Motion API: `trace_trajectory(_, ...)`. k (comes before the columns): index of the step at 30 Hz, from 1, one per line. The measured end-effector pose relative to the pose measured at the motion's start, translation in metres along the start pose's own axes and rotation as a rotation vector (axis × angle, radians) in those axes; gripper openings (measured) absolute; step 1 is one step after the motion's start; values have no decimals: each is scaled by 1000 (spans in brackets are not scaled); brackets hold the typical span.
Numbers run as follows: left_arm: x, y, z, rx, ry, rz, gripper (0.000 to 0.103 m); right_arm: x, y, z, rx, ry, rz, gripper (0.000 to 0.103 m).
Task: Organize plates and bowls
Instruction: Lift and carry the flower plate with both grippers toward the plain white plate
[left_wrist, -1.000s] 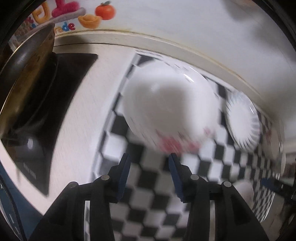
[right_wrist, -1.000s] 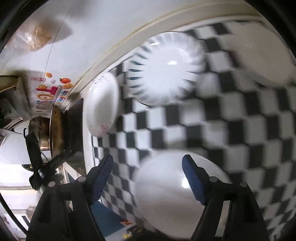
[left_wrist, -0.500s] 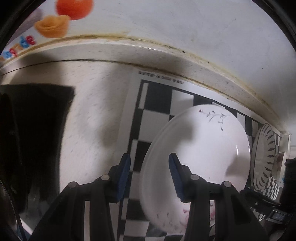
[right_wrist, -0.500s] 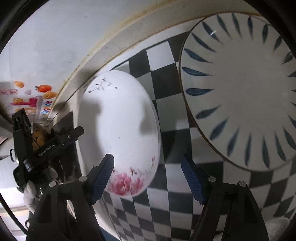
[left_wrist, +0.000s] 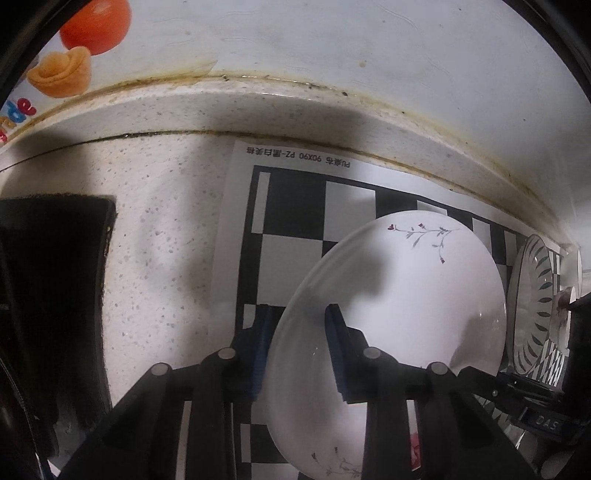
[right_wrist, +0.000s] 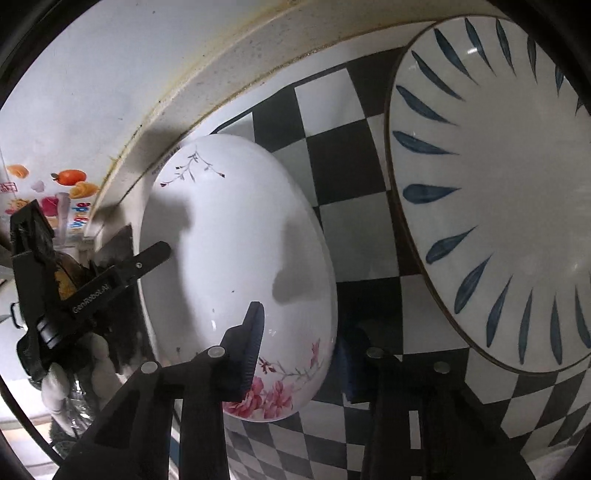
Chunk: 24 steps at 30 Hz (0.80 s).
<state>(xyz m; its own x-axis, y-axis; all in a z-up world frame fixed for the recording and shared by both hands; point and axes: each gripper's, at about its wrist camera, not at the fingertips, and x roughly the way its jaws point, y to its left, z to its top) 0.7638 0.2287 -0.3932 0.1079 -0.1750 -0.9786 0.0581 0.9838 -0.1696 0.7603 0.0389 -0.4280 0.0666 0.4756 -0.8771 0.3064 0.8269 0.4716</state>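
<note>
A white oval plate with pink flowers lies on the checkered mat. My left gripper straddles its left rim, one finger outside and one over the inside; the jaws look closed on the rim. My right gripper straddles the plate's opposite rim the same way. The left gripper also shows in the right wrist view. A white bowl with blue leaf strokes sits just right of the plate.
The black-and-white checkered mat lies on a speckled counter against a white wall. A black stove edge is at the left. More white dishes stand at the far right.
Both grippers have come down and in on the flowered plate. Each now has the plate's rim between its fingers, and the right jaws have narrowed.
</note>
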Motion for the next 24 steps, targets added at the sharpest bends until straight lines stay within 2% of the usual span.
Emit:
trace_trajectory(1,1,2,-1,-5,-1,-2,27,0,0,0,-4,-2,-17,20)
trace_trajectory(2,1,4,-2,-11,-3,-4,26,0,0,-1,-6,-5,-37,17)
trace_trajectory(15,-15,0,-52,-41,-24,-20,26,-17,-4,-21,-61,-25,-47,16)
trace_trajectory(19,-34,-15,-73,-47,-57,-34,26,-35,-5,-32,-84,-44,-41,16)
trace_trajectory(21,-44,-14,-71,-45,-70,-44,26,-48,-8,-39,-96,-58,-34,16)
trace_trajectory(24,-69,-35,-79,-35,-93,-50,26,-65,-10,-49,-106,-75,-20,16)
